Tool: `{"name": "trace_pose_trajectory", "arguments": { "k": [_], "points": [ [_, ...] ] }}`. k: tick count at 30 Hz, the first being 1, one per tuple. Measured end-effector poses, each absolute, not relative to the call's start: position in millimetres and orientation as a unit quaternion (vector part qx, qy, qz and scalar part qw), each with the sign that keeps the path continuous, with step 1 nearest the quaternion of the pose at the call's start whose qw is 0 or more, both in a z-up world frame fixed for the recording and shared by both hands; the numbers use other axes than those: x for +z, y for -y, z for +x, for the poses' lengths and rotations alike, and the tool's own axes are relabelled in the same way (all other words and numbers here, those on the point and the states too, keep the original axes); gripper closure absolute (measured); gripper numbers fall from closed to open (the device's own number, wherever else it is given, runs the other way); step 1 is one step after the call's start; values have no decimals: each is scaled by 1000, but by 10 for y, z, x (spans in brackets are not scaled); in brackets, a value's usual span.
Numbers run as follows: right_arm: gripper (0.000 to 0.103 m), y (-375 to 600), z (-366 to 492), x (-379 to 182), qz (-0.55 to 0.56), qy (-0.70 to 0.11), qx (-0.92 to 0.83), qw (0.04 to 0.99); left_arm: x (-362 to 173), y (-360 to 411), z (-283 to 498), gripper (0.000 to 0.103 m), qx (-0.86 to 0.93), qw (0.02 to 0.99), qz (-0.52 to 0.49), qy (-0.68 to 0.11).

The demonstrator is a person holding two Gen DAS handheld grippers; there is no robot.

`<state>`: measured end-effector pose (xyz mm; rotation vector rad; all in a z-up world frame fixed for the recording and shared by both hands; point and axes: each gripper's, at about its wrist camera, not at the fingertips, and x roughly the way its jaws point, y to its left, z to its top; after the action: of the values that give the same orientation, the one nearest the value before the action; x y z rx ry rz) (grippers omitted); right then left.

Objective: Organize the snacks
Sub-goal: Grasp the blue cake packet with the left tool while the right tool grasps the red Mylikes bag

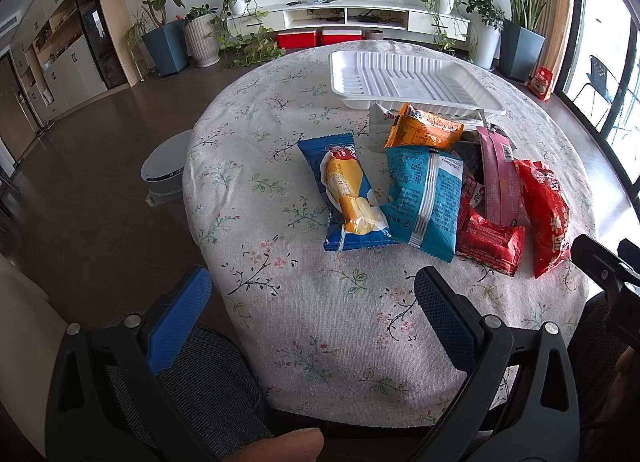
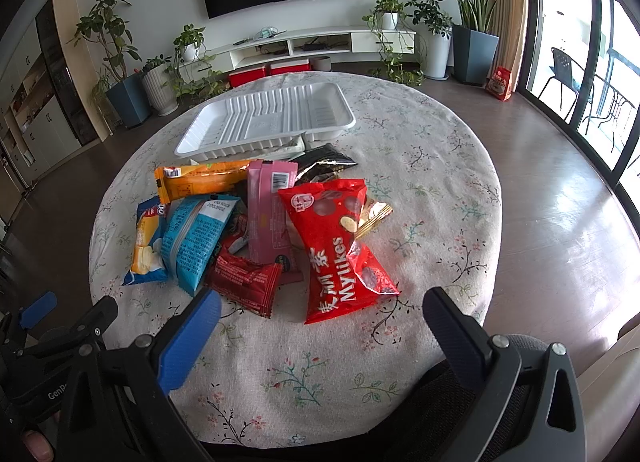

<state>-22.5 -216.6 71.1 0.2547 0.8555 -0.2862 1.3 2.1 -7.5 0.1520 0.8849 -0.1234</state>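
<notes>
Both grippers hang over the near edge of the round desk with the floral tablecloth (image 1: 256, 165), and neither holds anything. The left gripper (image 1: 312, 294) has its blue-padded fingers spread wide; the right gripper (image 2: 320, 312) is spread just as wide.

Just beyond the grippers lies the heap of snack packets. The big red Mylikes bag (image 2: 340, 246) sits nearest the right gripper, and a small dark red wrapper (image 2: 244, 278) lies just beside it. On the left edge of the heap lies a blue packet with yellow biscuits pictured (image 1: 346, 197), touching a teal packet (image 1: 424, 197). A pink packet (image 2: 268, 217) and an orange one (image 2: 200, 179) lie further back. Behind the heap, the empty white ribbed plastic tray (image 2: 272, 117) rests on the desk.
</notes>
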Motion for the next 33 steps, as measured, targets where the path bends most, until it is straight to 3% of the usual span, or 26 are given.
{"name": "trace_pose_trajectory", "arguments": {
  "k": [18,27,30,33],
  "points": [
    [0,2328,-298,894,150,-364,-130,910,-288,-176,96,0,-133,875,36,-465],
    [0,2723,179,1017,201,-332,-89,917,-167,-115,1024,0,-82,865,49,-492],
    [5,2897,592,1054,197,-344,-68,916,-298,19,1363,0,-94,842,79,-525],
    [13,3098,1010,1052,204,-369,-53,905,-442,53,1547,8,-89,815,87,-565]
  ]
}}
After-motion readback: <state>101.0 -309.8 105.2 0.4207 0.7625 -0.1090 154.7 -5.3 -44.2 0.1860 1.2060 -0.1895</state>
